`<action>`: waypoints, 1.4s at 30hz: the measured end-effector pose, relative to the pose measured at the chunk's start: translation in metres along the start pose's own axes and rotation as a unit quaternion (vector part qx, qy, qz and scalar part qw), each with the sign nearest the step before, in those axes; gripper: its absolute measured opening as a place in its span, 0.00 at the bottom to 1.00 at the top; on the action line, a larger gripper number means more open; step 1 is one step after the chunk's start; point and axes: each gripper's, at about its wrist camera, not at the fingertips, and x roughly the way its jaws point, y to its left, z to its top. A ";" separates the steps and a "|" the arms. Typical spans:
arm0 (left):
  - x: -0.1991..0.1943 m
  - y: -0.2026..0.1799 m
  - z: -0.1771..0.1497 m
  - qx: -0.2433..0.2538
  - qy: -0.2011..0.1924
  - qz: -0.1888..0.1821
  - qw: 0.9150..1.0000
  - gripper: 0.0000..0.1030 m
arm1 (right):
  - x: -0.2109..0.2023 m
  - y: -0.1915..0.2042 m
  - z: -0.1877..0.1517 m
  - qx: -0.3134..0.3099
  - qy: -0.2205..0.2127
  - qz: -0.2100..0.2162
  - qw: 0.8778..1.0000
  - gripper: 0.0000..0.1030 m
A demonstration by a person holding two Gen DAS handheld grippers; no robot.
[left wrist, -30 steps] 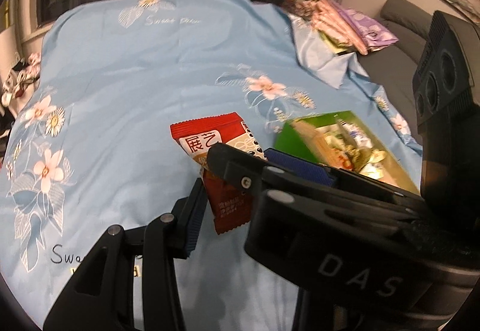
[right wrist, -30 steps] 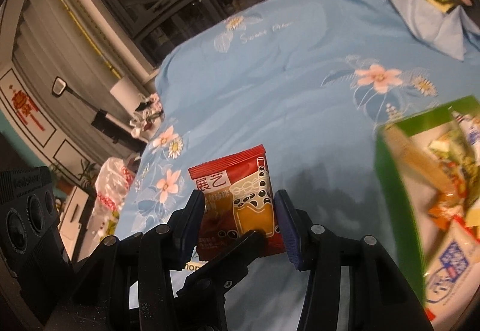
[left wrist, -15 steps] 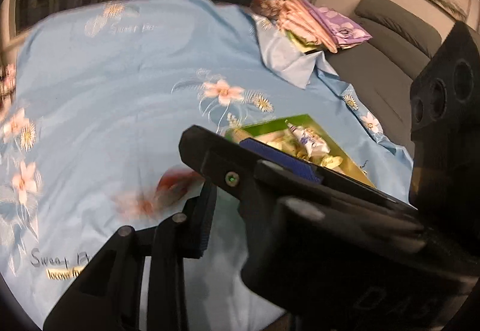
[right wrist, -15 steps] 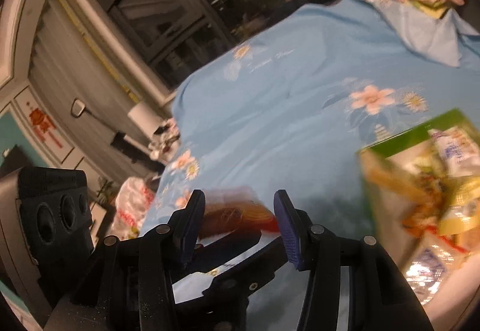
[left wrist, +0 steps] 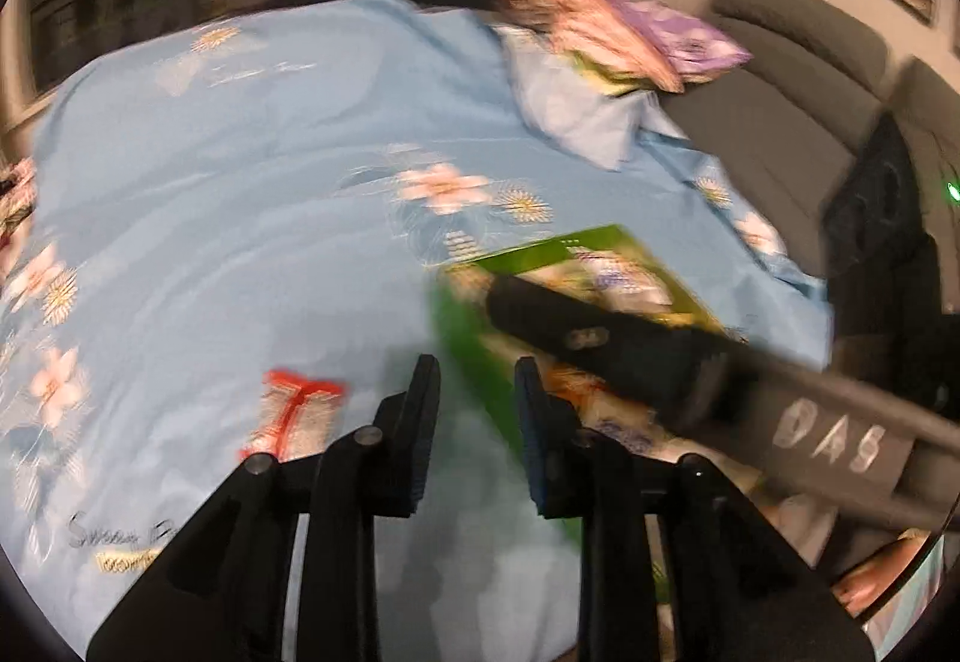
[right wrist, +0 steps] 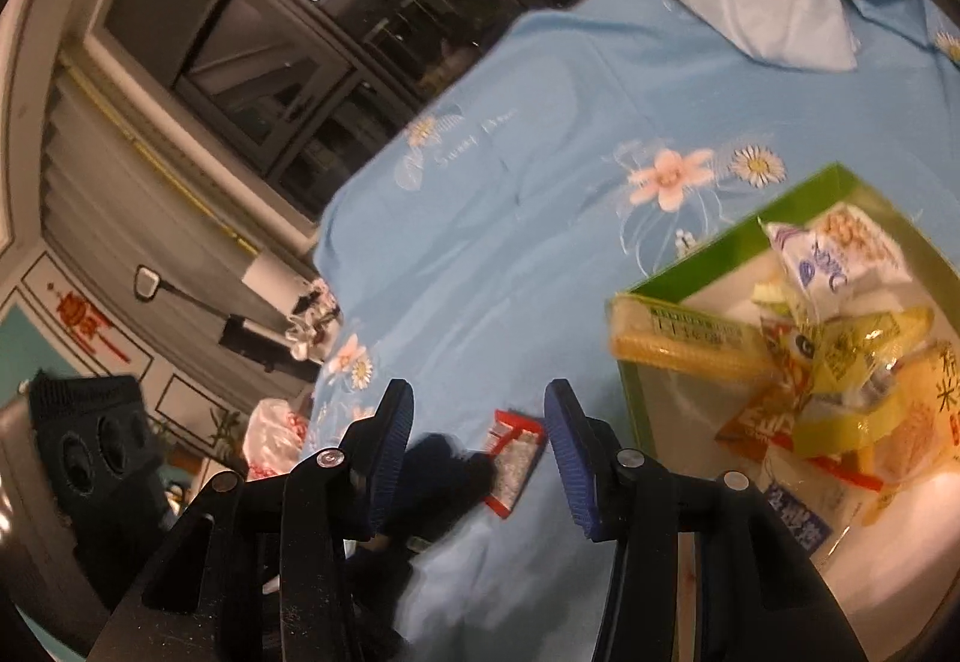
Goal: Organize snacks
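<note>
A light blue flowered cloth (left wrist: pixel 252 170) covers the tabletop, and a red snack packet (left wrist: pixel 297 413) lies flat on it, free of both tools. Seen from the left wrist, the packet sits just left of the left tongs (left wrist: pixel 474 410); those tongs have just been closing and now stand narrow, with only cloth and the edge of the green box (left wrist: pixel 540 254) showing in the gap between the jaws. Nothing is pinched there.

From the right wrist, the same packet (right wrist: pixel 513 461) lies on the cloth beyond the right tongs (right wrist: pixel 480 440), framed in the gap between the blue pads (right wrist: pixel 570 458) but apart from them. These tongs stand about half open and hold nothing. The dark shape of the other tool blurs across the lower left of that gap.

The green box (right wrist: pixel 738 236) sits to the right of the packet, already heaped with wrapped snacks (right wrist: pixel 840 350) in yellow, white and orange. At the far end of the tabletop a stack of folded cloths (left wrist: pixel 624 44) rests on a turned-back corner of the cloth, with a grey sofa (left wrist: pixel 798 62) behind.
</note>
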 end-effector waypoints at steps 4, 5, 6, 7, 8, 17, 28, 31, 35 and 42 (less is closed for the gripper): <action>-0.005 0.037 -0.012 -0.045 0.025 0.016 0.999 0.24 | 0.013 0.009 -0.004 -0.007 0.023 -0.003 1.000 0.48; -0.007 0.047 -0.016 -0.056 0.029 0.026 0.998 0.24 | 0.017 0.012 -0.006 -0.010 0.029 -0.001 1.000 0.48; -0.008 0.054 -0.019 -0.063 0.030 0.032 0.997 0.27 | 0.022 0.015 -0.007 -0.011 0.036 0.001 0.999 0.48; -0.009 0.064 -0.023 -0.077 0.033 0.041 0.996 0.29 | 0.029 0.018 -0.009 -0.010 0.044 0.006 0.999 0.48; -0.008 0.074 -0.027 -0.088 0.038 0.044 0.994 0.35 | 0.038 0.020 -0.011 -0.008 0.058 0.010 0.998 0.48; 0.043 0.133 -0.060 -0.186 0.114 0.049 0.975 0.47 | 0.130 0.021 -0.035 -0.018 0.158 -0.097 0.982 0.50; 0.063 0.147 -0.060 -0.241 0.112 0.004 0.964 0.50 | 0.176 -0.017 -0.025 0.014 0.173 -0.130 0.976 0.50; 0.065 0.149 -0.063 -0.253 0.099 -0.004 0.962 0.52 | 0.175 -0.021 -0.027 0.026 0.169 -0.107 0.980 0.50; 0.064 0.144 -0.062 -0.239 0.099 0.002 0.966 0.47 | 0.173 -0.019 -0.030 0.021 0.169 -0.109 0.979 0.35; 0.065 0.144 -0.062 -0.245 0.096 -0.019 0.965 0.19 | 0.173 -0.009 -0.035 0.001 0.166 -0.118 0.979 0.26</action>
